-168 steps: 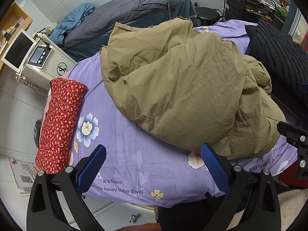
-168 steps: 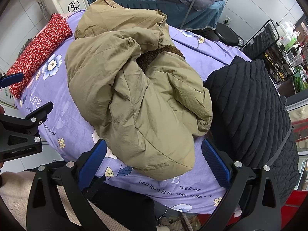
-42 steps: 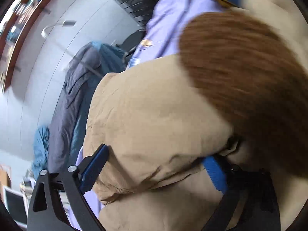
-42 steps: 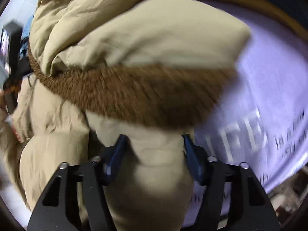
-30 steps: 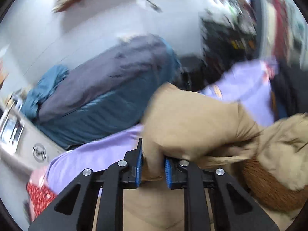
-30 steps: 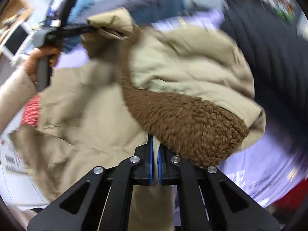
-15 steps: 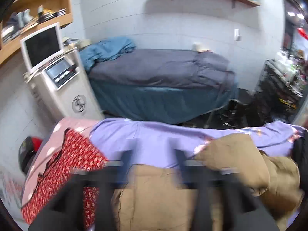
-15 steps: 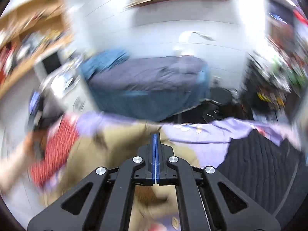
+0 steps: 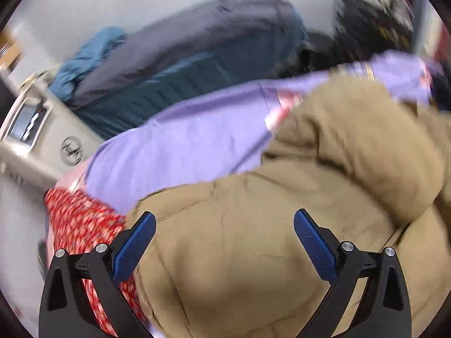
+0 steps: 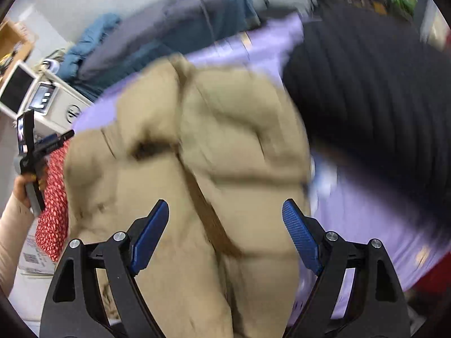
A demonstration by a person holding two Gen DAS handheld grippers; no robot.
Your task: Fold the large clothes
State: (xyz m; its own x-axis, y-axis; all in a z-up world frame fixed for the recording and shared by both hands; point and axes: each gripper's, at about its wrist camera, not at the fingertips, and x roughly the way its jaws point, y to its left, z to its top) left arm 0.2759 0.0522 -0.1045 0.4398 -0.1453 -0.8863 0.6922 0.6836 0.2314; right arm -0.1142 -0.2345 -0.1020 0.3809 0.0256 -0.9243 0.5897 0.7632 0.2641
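The tan coat (image 10: 225,152) is lying spread across the purple-sheeted bed (image 9: 180,146), its left edge beside the red floral pillow (image 9: 81,219), and I am judging the laying-out step as finishing. My left gripper (image 9: 224,242) and right gripper (image 10: 225,231) are both opening wide above it, gripping nothing. Next I am needing a sleeve or side edge to fold inward.

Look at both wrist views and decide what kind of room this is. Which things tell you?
Probably a beauty or therapy treatment room: a narrow treatment bed under dark blue-grey covers, a white machine with a small control screen, and a second bed in a purple flowered sheet.
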